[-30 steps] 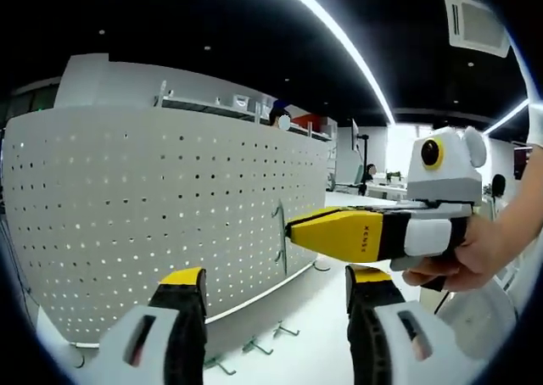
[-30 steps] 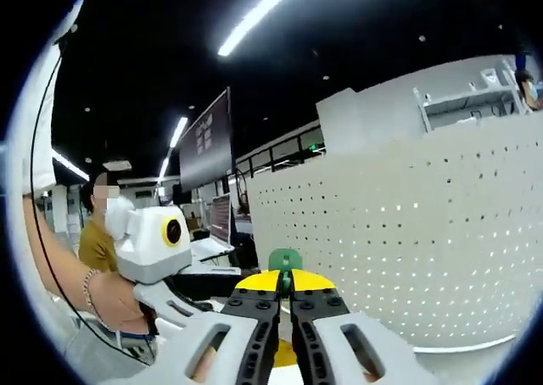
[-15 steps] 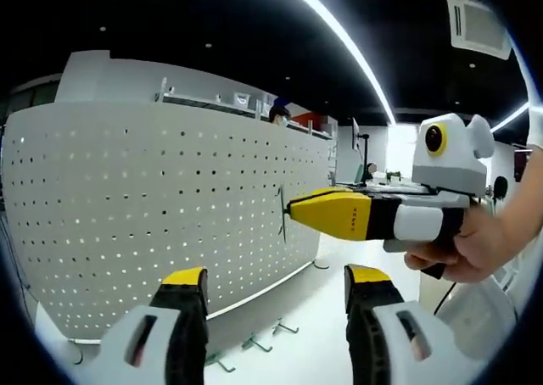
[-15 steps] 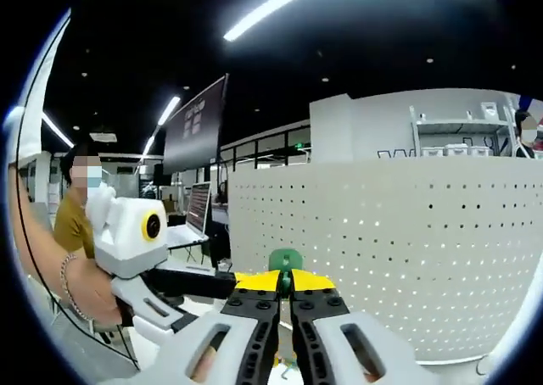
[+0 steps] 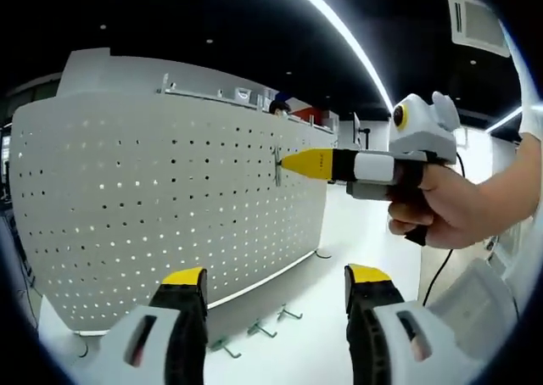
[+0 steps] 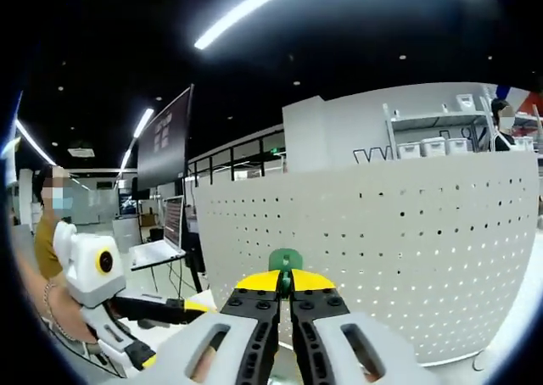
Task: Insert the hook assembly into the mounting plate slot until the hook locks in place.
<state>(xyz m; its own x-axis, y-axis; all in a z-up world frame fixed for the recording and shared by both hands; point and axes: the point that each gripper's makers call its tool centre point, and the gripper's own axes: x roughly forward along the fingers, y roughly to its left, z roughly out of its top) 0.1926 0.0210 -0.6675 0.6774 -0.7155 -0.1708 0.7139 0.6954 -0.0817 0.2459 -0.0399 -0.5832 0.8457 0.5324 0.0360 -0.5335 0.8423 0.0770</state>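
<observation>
Against the white perforated mounting plate, the right gripper presses a metal hook, jaws clenched on its green end. Below the plate, the left gripper stands with jaws spread and empty, above spare hooks lying at the plate's foot.

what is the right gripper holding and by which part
The right gripper is shut on a hook, gripped at its lower end; its green top sticks out. The left gripper is open and empty.
</observation>
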